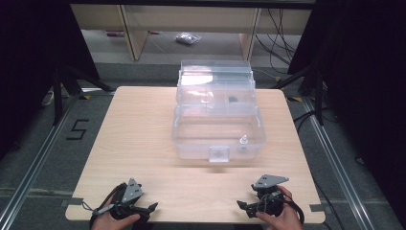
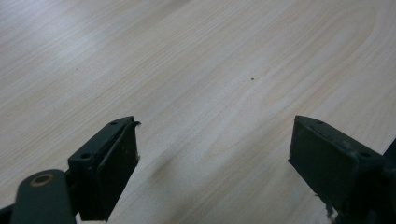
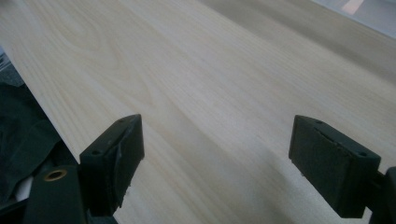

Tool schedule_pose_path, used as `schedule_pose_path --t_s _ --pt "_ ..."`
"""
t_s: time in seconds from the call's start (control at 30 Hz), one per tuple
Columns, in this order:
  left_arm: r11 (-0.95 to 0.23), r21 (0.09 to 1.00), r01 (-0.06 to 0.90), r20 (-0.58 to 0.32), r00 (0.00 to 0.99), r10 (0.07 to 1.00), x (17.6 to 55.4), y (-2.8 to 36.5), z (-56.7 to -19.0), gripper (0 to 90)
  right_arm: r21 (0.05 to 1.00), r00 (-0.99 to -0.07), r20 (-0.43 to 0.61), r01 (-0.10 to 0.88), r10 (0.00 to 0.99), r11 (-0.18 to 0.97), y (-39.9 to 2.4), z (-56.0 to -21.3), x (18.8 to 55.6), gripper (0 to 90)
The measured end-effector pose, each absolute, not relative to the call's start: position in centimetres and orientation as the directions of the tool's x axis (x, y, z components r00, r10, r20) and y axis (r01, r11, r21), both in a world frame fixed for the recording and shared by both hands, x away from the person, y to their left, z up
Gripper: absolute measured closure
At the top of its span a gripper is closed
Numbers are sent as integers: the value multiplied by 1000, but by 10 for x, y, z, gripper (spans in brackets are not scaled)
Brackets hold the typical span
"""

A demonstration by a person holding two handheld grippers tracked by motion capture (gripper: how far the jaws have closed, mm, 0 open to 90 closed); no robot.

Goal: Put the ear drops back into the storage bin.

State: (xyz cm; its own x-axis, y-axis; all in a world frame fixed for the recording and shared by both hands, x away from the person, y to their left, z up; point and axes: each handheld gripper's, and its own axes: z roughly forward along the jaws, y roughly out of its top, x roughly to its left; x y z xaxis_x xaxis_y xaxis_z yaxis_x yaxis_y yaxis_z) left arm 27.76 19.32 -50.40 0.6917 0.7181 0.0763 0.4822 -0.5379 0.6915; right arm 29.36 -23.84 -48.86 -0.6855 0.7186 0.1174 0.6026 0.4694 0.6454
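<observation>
Left gripper (image 1: pixel 152 207) rests at the near edge of the table (image 1: pixel 143 134), toward its left corner, held in the person's left hand (image 1: pixel 112 218). In the left gripper view its jaws stand spread wide over bare wood, with nothing between them. Right gripper (image 1: pixel 241 205) sits at the same near edge toward the right corner, in the right hand (image 1: pixel 280 218). In the right gripper view its jaws are likewise spread wide and hold nothing; the table's edge runs diagonally just beyond the jaw at that view's left, with dark floor past it.

The 2 grippers point inward toward each other, well apart, with open tabletop between them.

The clear plastic box (image 1: pixel 218 132) stands at the middle of the table, toward the far edge, well apart from both grippers. Its lid (image 1: pixel 215 79) is tipped back and open, reaching the far edge. A latch tab (image 1: pixel 219 154) hangs on the near wall. A small white object (image 1: pixel 243 140) lies inside at the near right; a small dark object (image 1: pixel 232 99) lies farther back.

A broad strip of bare wood separates the box's near wall from the grippers. Bare margins also run along the left and right sides of the box, the left one wider.
</observation>
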Motion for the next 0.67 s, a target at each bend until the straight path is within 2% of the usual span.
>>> schedule_pose_path --t_s 0.13,0.17,0.27,0.37,0.67 --pt "-537 692 483 76 691 719 278 193 -504 149 639 -679 128 614 722 463 -239 -490 291 191" --pt "-538 692 482 76 691 718 277 193 -504 149 631 -699 110 598 706 494 -241 -490 291 191" --pt "-535 687 492 68 689 721 278 193 -504 149 622 -677 141 629 723 467 -239 -489 287 191" --pt "-544 686 484 77 695 715 278 193 -504 149 647 -694 110 594 712 479 -241 -491 289 189" --pt "-542 688 483 77 694 716 278 193 -504 149 650 -693 118 595 711 473 -241 -491 290 190"
